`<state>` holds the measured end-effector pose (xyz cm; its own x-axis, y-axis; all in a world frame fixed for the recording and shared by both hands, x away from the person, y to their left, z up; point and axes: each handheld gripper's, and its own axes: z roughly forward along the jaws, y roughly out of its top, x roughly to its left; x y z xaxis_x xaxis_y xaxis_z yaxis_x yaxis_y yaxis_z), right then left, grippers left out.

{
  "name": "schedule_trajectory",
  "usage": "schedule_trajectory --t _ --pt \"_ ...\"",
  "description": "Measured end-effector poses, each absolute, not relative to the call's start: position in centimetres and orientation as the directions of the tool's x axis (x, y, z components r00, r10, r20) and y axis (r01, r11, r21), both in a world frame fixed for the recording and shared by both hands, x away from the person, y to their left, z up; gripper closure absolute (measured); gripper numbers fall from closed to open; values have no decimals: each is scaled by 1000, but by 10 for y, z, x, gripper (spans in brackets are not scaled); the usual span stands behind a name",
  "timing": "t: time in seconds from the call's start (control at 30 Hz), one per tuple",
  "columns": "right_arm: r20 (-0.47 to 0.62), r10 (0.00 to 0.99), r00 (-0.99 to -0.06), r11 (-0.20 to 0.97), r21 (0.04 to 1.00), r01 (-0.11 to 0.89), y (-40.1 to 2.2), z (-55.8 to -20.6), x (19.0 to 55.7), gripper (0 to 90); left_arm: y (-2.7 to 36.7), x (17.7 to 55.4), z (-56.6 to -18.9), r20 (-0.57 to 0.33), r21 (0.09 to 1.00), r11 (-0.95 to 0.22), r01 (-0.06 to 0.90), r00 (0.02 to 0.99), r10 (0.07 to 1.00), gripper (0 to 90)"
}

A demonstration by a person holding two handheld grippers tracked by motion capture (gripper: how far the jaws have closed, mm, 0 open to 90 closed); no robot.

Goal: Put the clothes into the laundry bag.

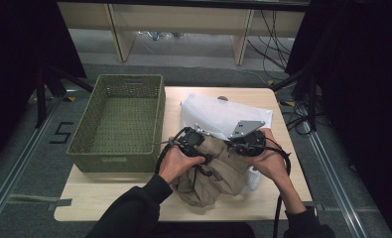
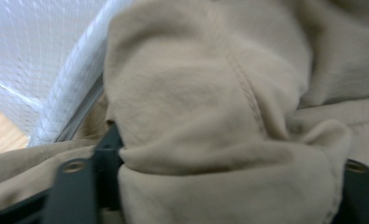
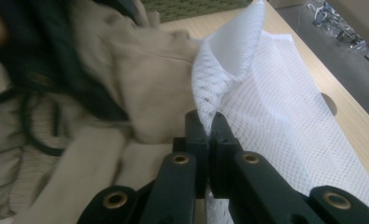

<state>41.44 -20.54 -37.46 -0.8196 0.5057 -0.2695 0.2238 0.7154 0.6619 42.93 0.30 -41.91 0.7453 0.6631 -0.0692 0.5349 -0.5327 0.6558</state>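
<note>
Right gripper (image 3: 210,128) has its jaws pressed together on the rim of the white mesh laundry bag (image 3: 275,107), lifting that edge up; the bag's long axis runs away from the jaws across the wooden table (image 1: 99,196), mouth toward the person. Left gripper (image 1: 191,141) sits buried in the beige garment (image 2: 196,116), a thick fold bunched between its jaws, which stand apart at either side; no pad visibly presses it. A green woven basket (image 1: 116,121) stands left of both grippers.
</note>
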Motion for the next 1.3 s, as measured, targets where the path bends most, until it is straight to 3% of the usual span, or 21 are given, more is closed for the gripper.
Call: schedule_trajectory --t 0.07,0.2,0.23,0.27,0.3,0.37,0.5,0.6,0.67,0.7,0.77,0.83,0.87,1.03,1.17,1.3 --pt "-269 508 -818 713 664 225 -209 -375 416 897 12 419 -409 -71 669 -531 519 757 650 225" --pt "-271 512 -815 713 663 227 -208 -374 415 897 27 403 -398 -23 691 -555 464 781 625 249" --pt "-272 508 -817 715 662 224 -207 -374 415 897 27 403 -400 -4 684 -580 443 797 604 281" --pt "-274 506 -818 718 660 222 -204 -375 414 897 23 405 -408 5 653 -624 429 822 570 428" --pt "-274 506 -818 718 660 222 -204 -375 414 897 23 405 -408 5 653 -624 429 822 570 519" --pt "-279 497 -822 722 658 214 -200 -374 413 897 8 407 -415 18 656 -632 412 829 559 605" --pt "-272 490 -828 717 666 206 -198 -372 411 897 -11 404 -408 45 672 -641 371 843 536 650" --pt "-284 469 -836 725 665 181 -199 -370 410 897 -22 412 -406 33 671 -629 392 833 553 647" --pt "-281 474 -834 723 666 186 -199 -370 409 897 -23 427 -414 38 666 -632 396 828 559 619" --pt "-279 482 -831 721 664 195 -200 -370 409 897 -26 432 -423 -12 708 -552 440 789 614 619" --pt "-289 469 -835 729 660 181 -201 -372 411 897 -20 441 -430 -86 674 -549 494 791 605 536" --pt "-273 480 -834 729 652 206 -202 -377 412 897 -13 436 -426 -87 687 -541 484 795 601 398" --pt "-273 480 -834 729 652 206 -202 -377 412 897 -8 431 -420 -74 697 -541 471 797 599 398" --pt "-271 477 -836 729 653 205 -204 -377 413 897 30 403 -392 -36 744 -509 433 787 616 211" --pt "-265 488 -831 726 652 219 -202 -377 412 897 54 388 -396 -20 731 -506 458 755 655 158" --pt "-271 487 -830 729 650 215 -199 -377 411 897 53 398 -426 -20 684 -531 499 741 671 159"
